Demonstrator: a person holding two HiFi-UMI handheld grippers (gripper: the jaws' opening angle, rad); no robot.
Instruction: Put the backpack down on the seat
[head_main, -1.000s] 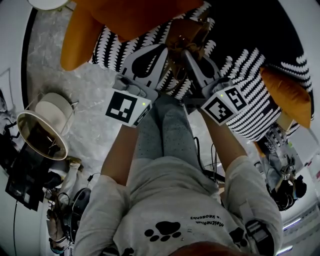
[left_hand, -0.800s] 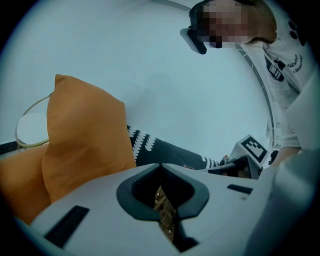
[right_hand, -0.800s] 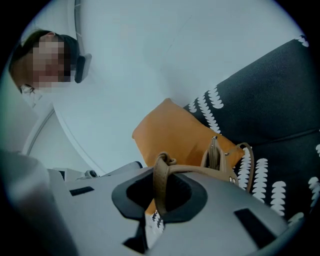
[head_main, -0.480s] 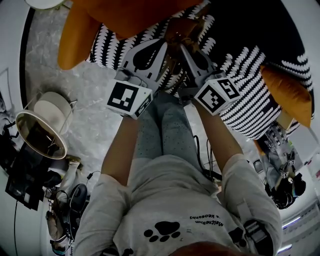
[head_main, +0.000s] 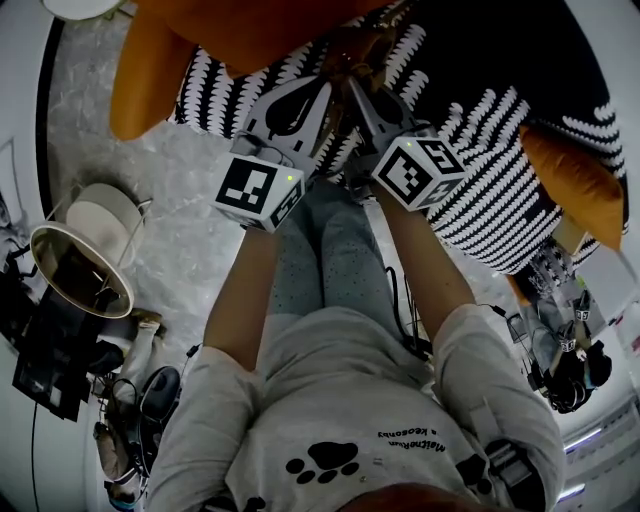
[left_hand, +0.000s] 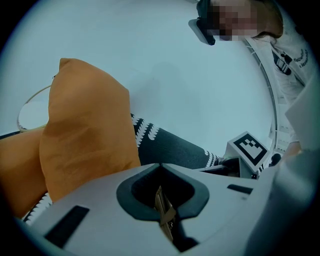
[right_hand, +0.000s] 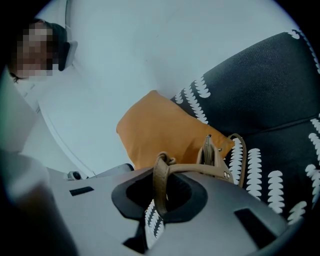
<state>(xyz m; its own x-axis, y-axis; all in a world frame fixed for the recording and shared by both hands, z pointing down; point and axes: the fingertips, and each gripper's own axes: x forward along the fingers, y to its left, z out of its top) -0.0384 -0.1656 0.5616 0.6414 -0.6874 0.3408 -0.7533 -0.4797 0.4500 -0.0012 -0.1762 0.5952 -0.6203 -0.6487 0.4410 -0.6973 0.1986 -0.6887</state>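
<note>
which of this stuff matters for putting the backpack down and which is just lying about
Job: left tool, right tool, backpack strap, patterned seat.
Lying about: orange cushion, round white stand, floor cable.

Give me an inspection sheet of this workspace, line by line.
Surface: dark seat with white leaf print, orange cushions on it.
Job's things: backpack hangs by a tan strap in each gripper. Its body is mostly hidden, so contact with the seat cannot be told.
Clutter: round side table and dark gear on the floor.
Grippers: left gripper and right gripper each shut on a tan strap.
Cables: black cable beside the person's legs.
Surroundings: pale marbled floor.
</note>
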